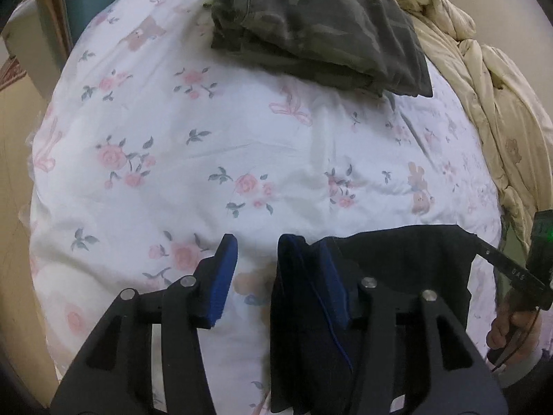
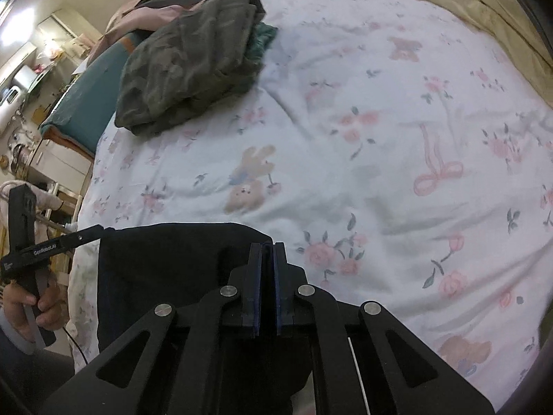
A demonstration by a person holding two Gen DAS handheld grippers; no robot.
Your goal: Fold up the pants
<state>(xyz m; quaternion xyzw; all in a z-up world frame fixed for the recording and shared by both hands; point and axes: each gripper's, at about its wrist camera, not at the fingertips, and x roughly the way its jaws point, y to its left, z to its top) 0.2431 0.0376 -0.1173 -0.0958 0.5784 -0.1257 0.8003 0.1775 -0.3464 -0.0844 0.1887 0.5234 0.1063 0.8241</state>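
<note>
Your right gripper [image 2: 268,247] is pinching the top edge of the dark navy pants [image 2: 166,263] with its jaws nearly closed, the cloth hanging in a flat, smooth sheet to the left of and below the pads. Your left gripper [image 1: 257,242] is standing about half open over the floral bedsheet [image 1: 242,145]: the pants' other corner is draping in folds over its right finger [image 1: 331,269] only, and nothing is sitting against the left pad. Well beyond both sets of jaws, folded camouflage pants [image 1: 318,24] are lying on the sheet.
</note>
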